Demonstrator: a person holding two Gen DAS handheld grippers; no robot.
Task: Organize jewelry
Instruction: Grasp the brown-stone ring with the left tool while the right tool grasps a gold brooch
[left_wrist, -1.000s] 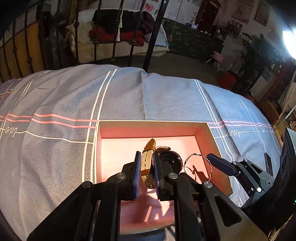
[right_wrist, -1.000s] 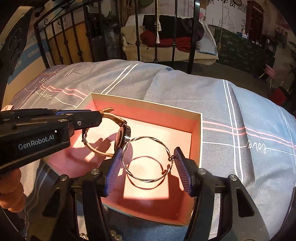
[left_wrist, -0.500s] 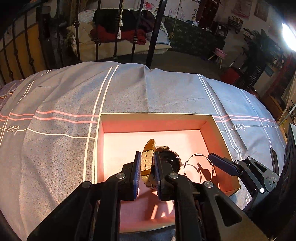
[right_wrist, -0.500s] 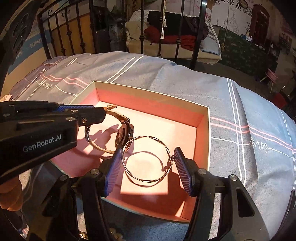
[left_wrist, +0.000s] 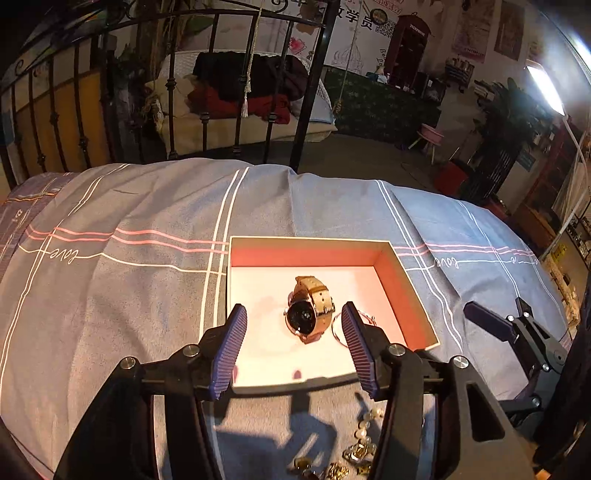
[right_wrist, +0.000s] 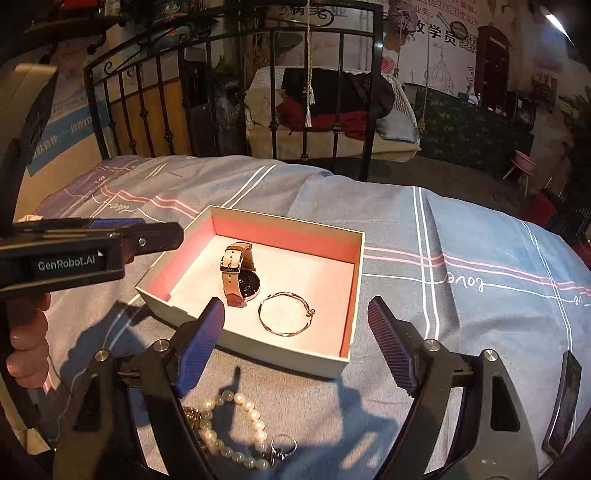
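An open box with a pink lining (left_wrist: 410, 295) (right_wrist: 354, 295) sits on the bedspread. A watch with a tan strap (left_wrist: 308, 308) (right_wrist: 238, 275) lies inside it, with a thin rose-gold bangle (right_wrist: 286, 314) (left_wrist: 338, 328) beside it. My left gripper (left_wrist: 293, 350) is open and empty above the box's near edge. My right gripper (right_wrist: 295, 343) is open and empty, raised before the box. A pearl bracelet (right_wrist: 232, 435) and a small ring (right_wrist: 284, 445) lie on the cloth in front of the box; pearls (left_wrist: 364, 430) and gold pieces (left_wrist: 332, 467) show in the left wrist view too.
The bed is covered by a grey-blue spread (left_wrist: 147, 277) with pink and white stripes. A black iron bed rail (left_wrist: 303, 92) stands behind it. The right gripper (left_wrist: 517, 332) shows at the right of the left view; the left gripper (right_wrist: 74, 251) crosses the left of the right view.
My left gripper has opened and let the watch go into the box. My right gripper has opened wider off the bangle. Both have drawn back and up from the box.
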